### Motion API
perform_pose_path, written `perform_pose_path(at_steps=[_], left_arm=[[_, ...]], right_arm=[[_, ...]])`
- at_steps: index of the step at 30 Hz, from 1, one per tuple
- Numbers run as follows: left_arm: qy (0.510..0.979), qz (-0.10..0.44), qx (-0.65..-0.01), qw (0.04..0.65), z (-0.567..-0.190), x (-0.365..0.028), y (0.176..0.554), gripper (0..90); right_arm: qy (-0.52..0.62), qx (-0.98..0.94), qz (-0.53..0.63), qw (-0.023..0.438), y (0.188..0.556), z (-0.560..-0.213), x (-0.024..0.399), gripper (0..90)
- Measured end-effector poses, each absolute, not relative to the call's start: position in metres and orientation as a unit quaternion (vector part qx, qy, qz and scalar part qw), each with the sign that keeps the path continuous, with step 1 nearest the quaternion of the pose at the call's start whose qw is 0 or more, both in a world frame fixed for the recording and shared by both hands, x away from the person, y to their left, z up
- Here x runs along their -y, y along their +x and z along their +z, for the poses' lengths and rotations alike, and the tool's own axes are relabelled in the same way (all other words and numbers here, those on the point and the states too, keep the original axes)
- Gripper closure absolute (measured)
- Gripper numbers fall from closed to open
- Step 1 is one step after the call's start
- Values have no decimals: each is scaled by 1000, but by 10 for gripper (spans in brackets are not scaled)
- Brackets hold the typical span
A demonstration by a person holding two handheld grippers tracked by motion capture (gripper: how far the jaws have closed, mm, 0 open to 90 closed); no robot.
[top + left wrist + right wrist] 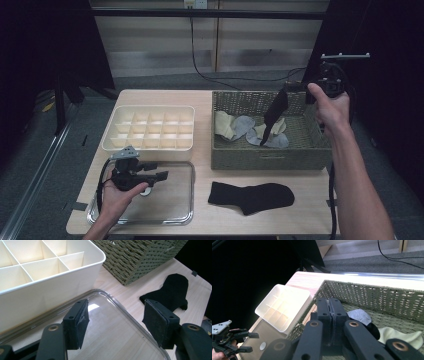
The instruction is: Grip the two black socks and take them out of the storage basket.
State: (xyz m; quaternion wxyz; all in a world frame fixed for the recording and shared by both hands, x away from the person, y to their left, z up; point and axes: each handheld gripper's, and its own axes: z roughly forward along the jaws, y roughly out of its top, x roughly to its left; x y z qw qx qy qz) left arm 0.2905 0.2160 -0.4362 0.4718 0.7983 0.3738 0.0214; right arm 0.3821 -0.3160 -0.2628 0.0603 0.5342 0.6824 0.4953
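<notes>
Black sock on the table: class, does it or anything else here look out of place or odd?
Yes. One black sock lies flat on the bare table, outside the wicker basket where the other socks sit. Its likely mate, a second black sock, dangles from the right hand-held gripper above the basket.

A black sock (274, 113) hangs limp and lengthwise from the right gripper (289, 87), whose jaws are pinched tight on its top end, so it dangles over the woven olive basket (260, 159) with its lower tip near the pale and grey socks (245, 127) lying inside. Its mate, a second black sock (251, 196), lies flat on the wooden table (305, 210) just in front of the basket, toe pointing right.
</notes>
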Motion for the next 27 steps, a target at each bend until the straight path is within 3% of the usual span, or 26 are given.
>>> perform_pose_path(at_steps=[27], left_arm=[[789,26,-388,476,-436,-224,292,369]], right_arm=[[515,-677,522,63,369,-230,313,887]])
